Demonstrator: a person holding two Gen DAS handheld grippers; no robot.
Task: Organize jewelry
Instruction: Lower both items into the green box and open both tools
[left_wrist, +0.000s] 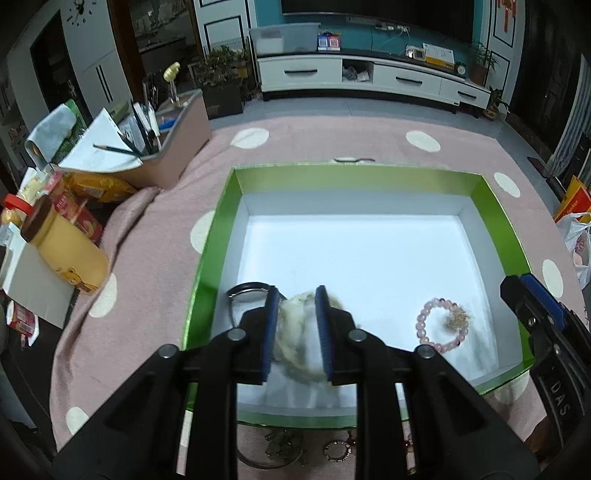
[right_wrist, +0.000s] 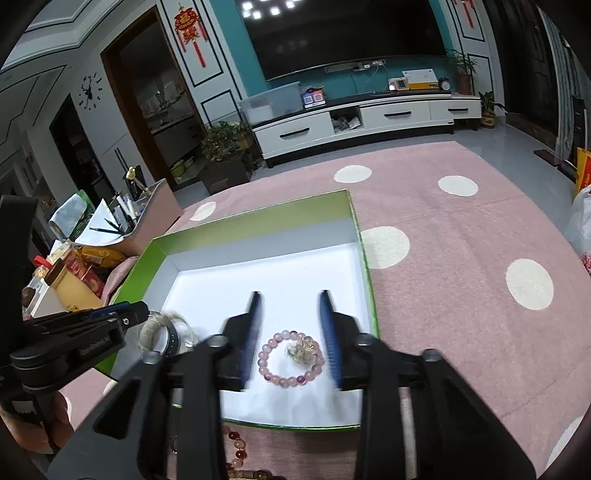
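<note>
A green-rimmed box (left_wrist: 332, 173) with a white floor sits on the pink dotted cloth. My left gripper (left_wrist: 297, 290) hangs open over its near left corner. A cream bracelet (left_wrist: 295, 314) lies on the floor between and under the pads, beside a dark bangle (left_wrist: 240, 290). My right gripper (right_wrist: 290, 293) is open over the near right corner of the box (right_wrist: 258, 218). Between its fingers a pink bead bracelet (right_wrist: 266, 354) with a gold charm (right_wrist: 303, 349) rests on the floor, untouched. The pink bracelet (left_wrist: 428, 317) and right gripper (left_wrist: 524, 284) also show in the left wrist view.
More jewelry lies on the cloth in front of the box: a beaded ring (left_wrist: 338, 450) and red beads (right_wrist: 236, 443). At the left stand a yellow jar (left_wrist: 70, 251), snack packets and a desk organiser (left_wrist: 173, 147) with pencils. A plastic bag (right_wrist: 581, 229) sits at far right.
</note>
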